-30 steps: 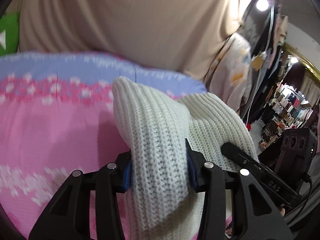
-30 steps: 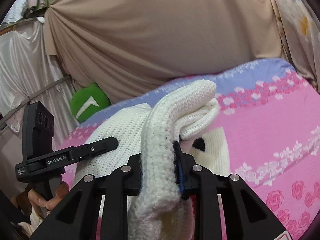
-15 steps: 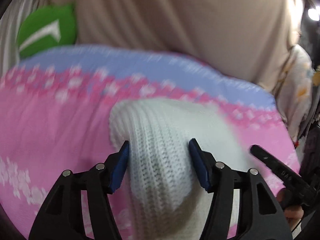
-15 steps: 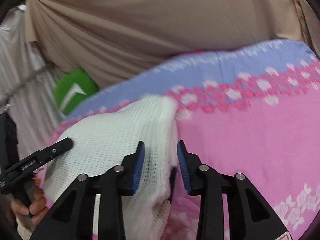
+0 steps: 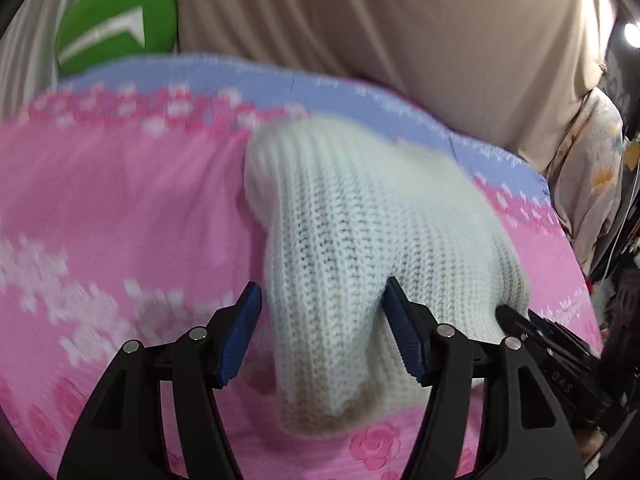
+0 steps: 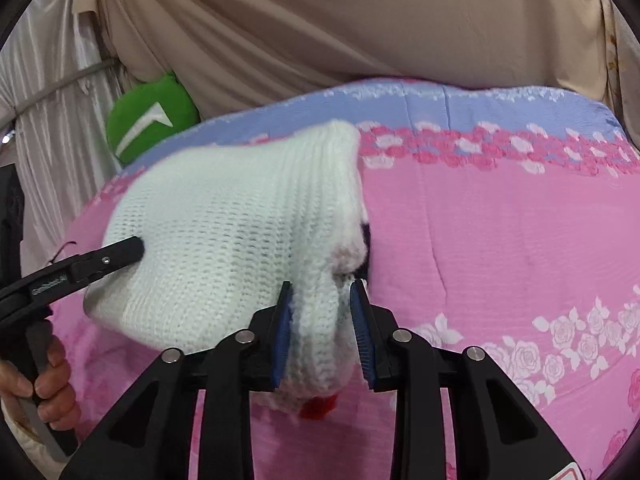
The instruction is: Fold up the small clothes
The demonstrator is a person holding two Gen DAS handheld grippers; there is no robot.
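Knit garment (image 5: 360, 240) lower now, tools' jaws wider.

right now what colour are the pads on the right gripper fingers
Blue, ribbed pads on black fingers, clearest in the right wrist view.

A knitted garment (image 5: 360, 240) lies on a bed (image 5: 100, 220), mid-frame in both views. The left tongs (image 5: 322, 332) straddle its near fold at lower centre; the right tongs (image 6: 320, 328) straddle another fold. A cushion (image 6: 148, 120) sits upper left, behind the bed, before a hanging curtain (image 6: 340, 20).
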